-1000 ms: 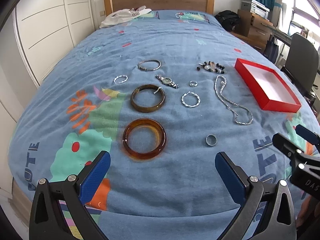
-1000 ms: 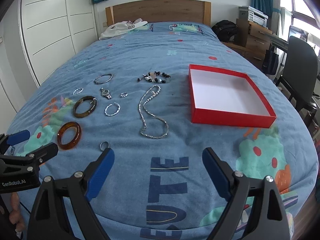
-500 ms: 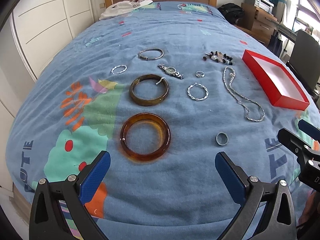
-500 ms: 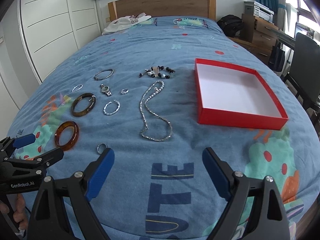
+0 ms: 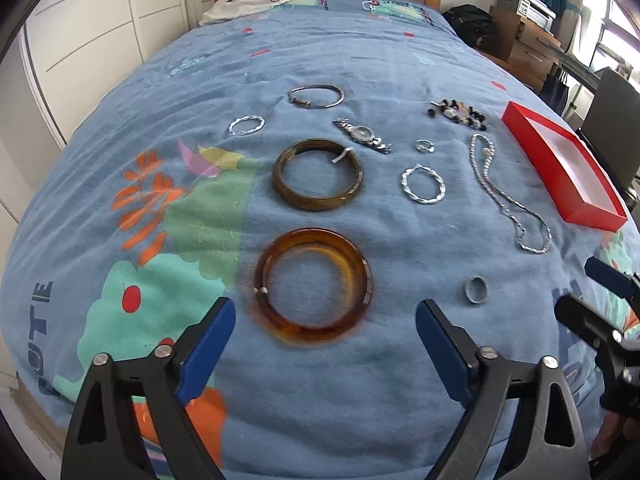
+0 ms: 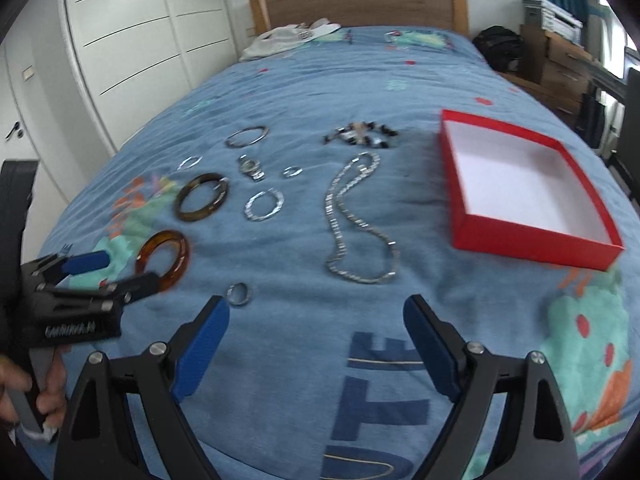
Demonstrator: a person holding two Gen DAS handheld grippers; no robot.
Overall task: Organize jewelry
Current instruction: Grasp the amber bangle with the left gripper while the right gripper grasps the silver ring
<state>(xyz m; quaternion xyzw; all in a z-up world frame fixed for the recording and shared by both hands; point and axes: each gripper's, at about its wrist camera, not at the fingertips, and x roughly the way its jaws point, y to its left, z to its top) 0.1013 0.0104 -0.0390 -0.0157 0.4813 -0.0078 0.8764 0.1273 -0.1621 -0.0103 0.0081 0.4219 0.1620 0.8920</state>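
Note:
An amber bangle lies on the blue bedspread, right in front of my left gripper. Its jaws are closing, and the blue fingertips stand either side of the bangle's near half without pressing on it. My right gripper is open and empty above the spread, a small grey ring beside its left tip. Farther off lie a brown bangle, a watch, a silver chain and an empty red box.
A beaded bracelet, a twisted silver hoop, a small ring and a thin silver bangle lie further up the bed. White clothing is at the headboard. A wardrobe stands left; a chair and drawers stand right.
Both grippers have come forward and lower over the bed. The amber bangle now sits between the left fingertips, whose gap has narrowed. The right gripper has neared the grey ring.

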